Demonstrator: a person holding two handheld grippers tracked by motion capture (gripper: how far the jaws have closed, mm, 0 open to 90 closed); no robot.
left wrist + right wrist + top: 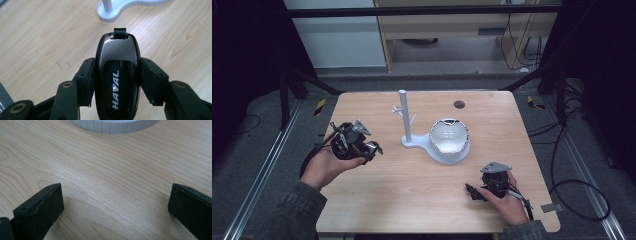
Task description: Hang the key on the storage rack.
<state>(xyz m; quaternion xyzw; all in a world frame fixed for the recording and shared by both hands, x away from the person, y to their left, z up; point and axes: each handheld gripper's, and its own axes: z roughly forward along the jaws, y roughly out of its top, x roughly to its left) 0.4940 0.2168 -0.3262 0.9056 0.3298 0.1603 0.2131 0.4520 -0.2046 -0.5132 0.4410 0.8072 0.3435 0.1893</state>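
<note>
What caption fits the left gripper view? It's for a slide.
Left tool shut on a black HAVAL key fob above the wooden table, white stand ahead.

Light wood-grain tabletop, pale grey stand with white bowl, glossy black key fob lettered HAVAL in white, matte black fingers, small dark disc far right.

At the lower left of the high view, the left gripper is a black device topped by a grey three-cornered plate, with a black cable trailing from it. The right gripper, lower right, has the same plate and cable. Both forearms wear grey-green sleeves. Up close, the black jaws carry brass-coloured pivot rings and small screw holes.
</note>
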